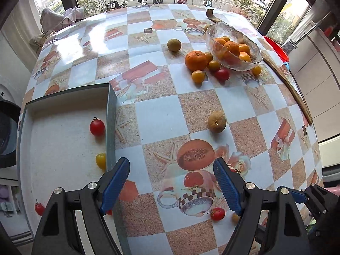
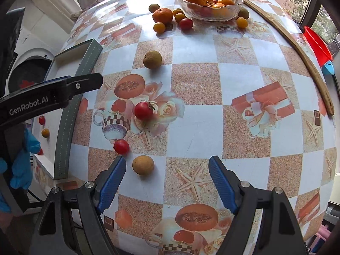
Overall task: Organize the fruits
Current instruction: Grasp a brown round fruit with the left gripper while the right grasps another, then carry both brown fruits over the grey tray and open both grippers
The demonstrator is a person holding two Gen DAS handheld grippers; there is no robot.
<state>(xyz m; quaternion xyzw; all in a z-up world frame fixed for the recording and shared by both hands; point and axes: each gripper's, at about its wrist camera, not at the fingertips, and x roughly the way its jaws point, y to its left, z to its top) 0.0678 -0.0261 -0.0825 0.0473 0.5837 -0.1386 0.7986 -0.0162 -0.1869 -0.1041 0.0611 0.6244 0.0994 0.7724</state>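
Both grippers, left (image 1: 171, 182) and right (image 2: 166, 179), hang spread and empty. Just ahead of the right's left finger lies a tan fruit (image 2: 143, 165), a red tomato (image 2: 121, 146) just beyond. Closing off-centre could nudge either round fruit rolling away

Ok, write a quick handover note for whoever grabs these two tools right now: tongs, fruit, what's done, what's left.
Left tongs: open, empty, beside the grey tray's wall.
Right tongs: open, empty, above the table, with a brown round fruit near their left finger.
Done: the tray holds a red cherry tomato, a yellow one and another red one near its front. The glass bowl holds oranges.
Left: loose on the table are two red tomatoes, another brown fruit, and a cluster beside the bowl with a big orange and small tomatoes.
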